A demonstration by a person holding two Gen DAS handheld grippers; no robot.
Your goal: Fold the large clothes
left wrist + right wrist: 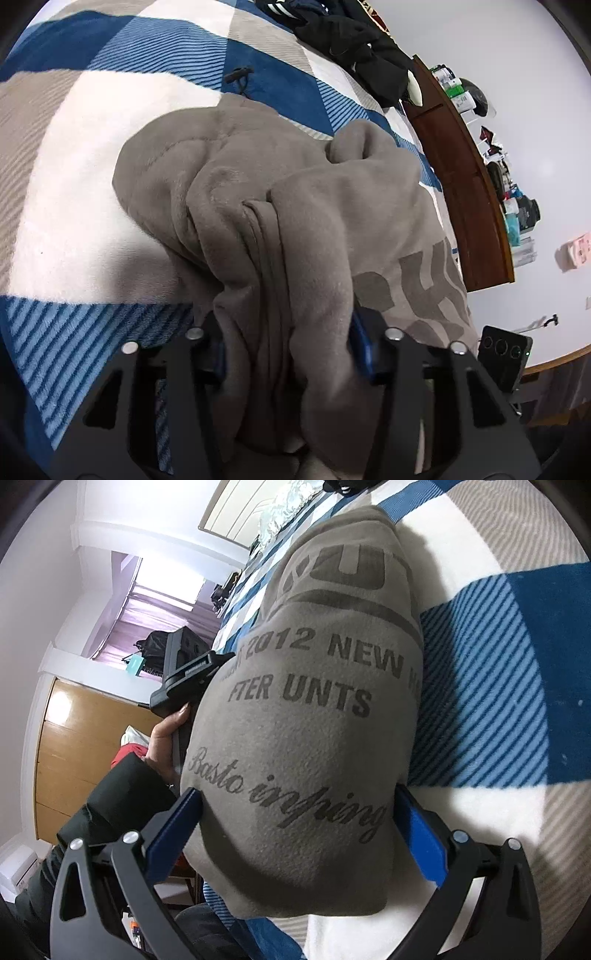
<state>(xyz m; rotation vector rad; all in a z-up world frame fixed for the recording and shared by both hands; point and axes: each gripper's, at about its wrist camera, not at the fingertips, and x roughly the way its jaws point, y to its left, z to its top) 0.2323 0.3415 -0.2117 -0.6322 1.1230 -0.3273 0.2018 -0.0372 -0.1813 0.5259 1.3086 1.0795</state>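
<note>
Bunched grey sweatshirt point(280, 258) clamped between left gripper point(288, 354) pads; right gripper point(299, 819) straddles folded bulk wide, grip uncertain. Risk: thick fleece slipping, fold collapsing onto blanket point(92, 184).

The big sweatshirt point(314, 720) is soft grey-brown, with darker grey letters and curly writing printed on it. It lies on a bed blanket point(92, 184) with big blocks of white, tan and dark blue, and some blocks have light blue and dark blue stripes. The left claw point(288, 354) and the right claw point(295, 827) are black with bright blue pads. Far off, a pile of clothes point(351, 40) is black. The headboard point(465, 184) is reddish brown wood. The sleeve point(110, 805) is black.
</note>
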